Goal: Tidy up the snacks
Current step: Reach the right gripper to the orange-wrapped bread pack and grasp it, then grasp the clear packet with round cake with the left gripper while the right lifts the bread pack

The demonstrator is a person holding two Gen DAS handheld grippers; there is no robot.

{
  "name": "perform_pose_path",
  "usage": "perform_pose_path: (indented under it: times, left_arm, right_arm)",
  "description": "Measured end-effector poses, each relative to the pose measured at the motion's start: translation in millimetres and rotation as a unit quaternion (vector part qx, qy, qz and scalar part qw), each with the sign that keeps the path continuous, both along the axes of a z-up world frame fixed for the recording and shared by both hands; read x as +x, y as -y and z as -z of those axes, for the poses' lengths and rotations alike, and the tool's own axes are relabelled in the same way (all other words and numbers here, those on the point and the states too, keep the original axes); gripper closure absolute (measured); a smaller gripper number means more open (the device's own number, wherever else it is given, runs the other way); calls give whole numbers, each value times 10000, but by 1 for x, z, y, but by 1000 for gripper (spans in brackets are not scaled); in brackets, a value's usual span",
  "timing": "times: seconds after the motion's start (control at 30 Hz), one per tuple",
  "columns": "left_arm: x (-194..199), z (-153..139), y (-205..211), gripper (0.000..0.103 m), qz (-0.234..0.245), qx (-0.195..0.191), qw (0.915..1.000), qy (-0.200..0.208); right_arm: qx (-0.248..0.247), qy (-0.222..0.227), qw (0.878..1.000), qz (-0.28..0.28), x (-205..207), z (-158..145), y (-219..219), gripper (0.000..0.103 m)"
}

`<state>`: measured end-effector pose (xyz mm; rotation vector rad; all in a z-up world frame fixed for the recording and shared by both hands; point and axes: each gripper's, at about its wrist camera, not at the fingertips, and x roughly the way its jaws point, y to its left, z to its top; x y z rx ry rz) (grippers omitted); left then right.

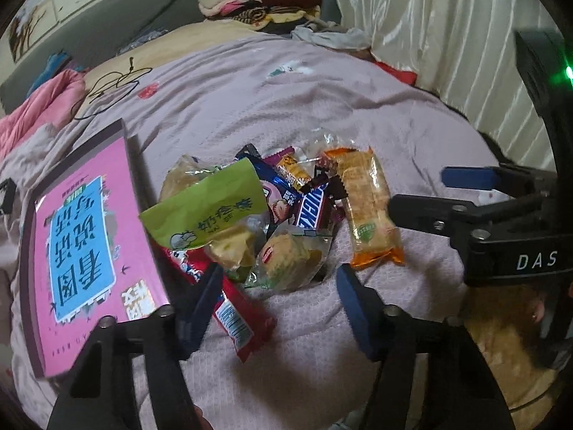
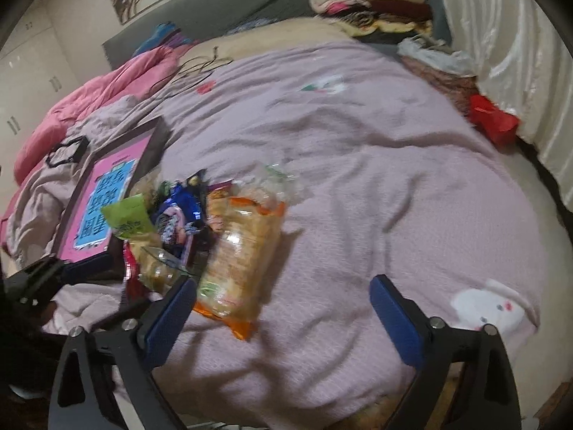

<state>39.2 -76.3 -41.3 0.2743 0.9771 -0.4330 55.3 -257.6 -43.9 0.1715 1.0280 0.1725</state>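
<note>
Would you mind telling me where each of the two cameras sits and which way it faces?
Left wrist: on the left gripper, looking down along its blue fingers at the snack pile on the pink bedspread, the pink book at left; the right gripper enters from the right.
Right wrist: on the right gripper, angled down over the bedspread, the pile at left; the left gripper shows at the left edge.
Shared: pile, book, orange cracker pack, folded clothes.
</note>
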Motion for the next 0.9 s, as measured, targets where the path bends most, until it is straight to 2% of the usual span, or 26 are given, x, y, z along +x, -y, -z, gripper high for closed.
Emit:
perform_pose_path:
  times: [0.17,0.3,0.33,0.47,0.57,0.63,0.7,0.77,0.87,0.9]
  left_arm:
    - [5,7,4,45,18,97,9999,49]
    - [6,10,9,45,48,126,9998,144]
    - [7,10,10,45,57,128,9998,160]
    - [6,9,16,45,116,162,9995,245]
    - [3,10,23,45,188,188,9992,293]
    - [1,11,28,45,220,224,9990,329]
    - [0,13,32,45,245,312,9985,387]
    - [-2,16,37,47,276,572,9969,465]
    - [-4,18,40,56,278,852,9943,583]
    - [-4,18,40,57,257,908,9938,583]
  right_arm:
    - [70,-293,9993,-209,14,14,-14,24]
    - [-36,-454,9984,-328,22,22,-26,39]
    - [-7,-484,9983,-331,24,23,-28,40]
    - [68,-526,9980,-350,28,30,-32,54]
    - [184,-535,9978,-352,28,35,-30,58]
    - [404,-504,9973,-360,26,36,-26,64]
    - [616,-429,9967,-316,24,36,-19,73]
    - [757,-323,9963,-235,20,34,-12,74]
    - [958,-183,9952,-30,17,31,3,77]
    - [976,-135,9951,37,16,29,8,78]
